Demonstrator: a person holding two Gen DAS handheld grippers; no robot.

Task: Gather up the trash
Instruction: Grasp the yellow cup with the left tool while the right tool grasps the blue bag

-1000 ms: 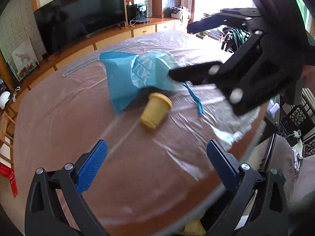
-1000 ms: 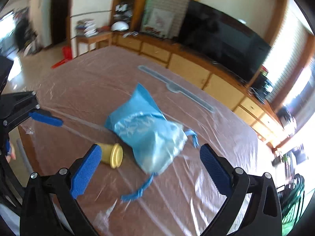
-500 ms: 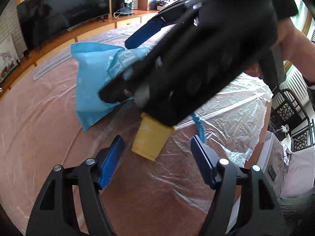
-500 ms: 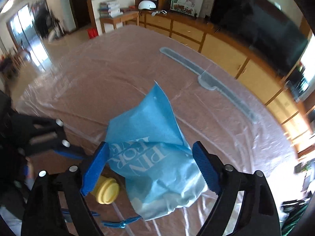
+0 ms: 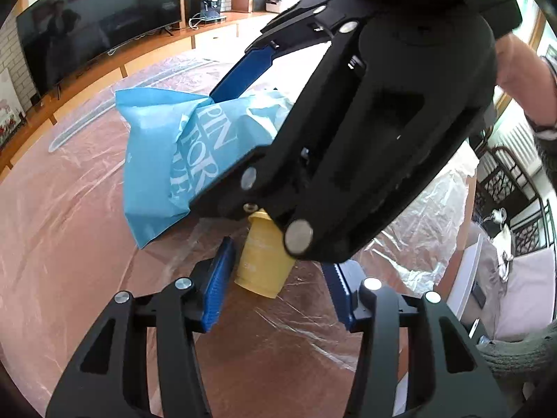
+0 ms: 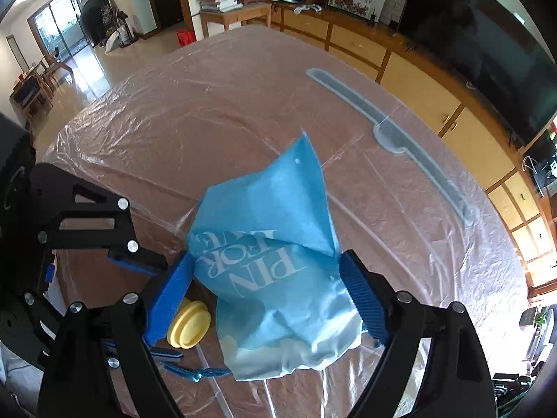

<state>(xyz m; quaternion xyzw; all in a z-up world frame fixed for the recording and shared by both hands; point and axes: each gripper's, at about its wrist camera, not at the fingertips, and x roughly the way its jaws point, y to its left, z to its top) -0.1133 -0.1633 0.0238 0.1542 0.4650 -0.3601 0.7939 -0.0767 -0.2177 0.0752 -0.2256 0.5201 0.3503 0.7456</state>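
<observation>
A blue drawstring bag [image 6: 275, 261] with white lettering lies on the plastic-covered table; it also shows in the left wrist view [image 5: 181, 160]. A yellow cup [image 5: 263, 261] lies on its side beside it, its rim showing in the right wrist view [image 6: 189, 324]. My left gripper [image 5: 278, 289] is open with its blue pads on either side of the cup. My right gripper [image 6: 269, 296] is open and straddles the bag's lower part, both pads at the fabric. In the left wrist view the right gripper's black body [image 5: 365, 122] hides the cup's top.
The round table [image 6: 209, 104] is covered in clear wrinkled plastic sheet. A grey strip [image 6: 400, 132] lies across its far side. A television [image 5: 97, 31] on a long wooden cabinet stands behind. The table's edge [image 5: 463, 209] is close on the right.
Both grippers have come in closer and lower. The left one now has the cup between its pads and has narrowed. The right one has narrowed around the bag.
</observation>
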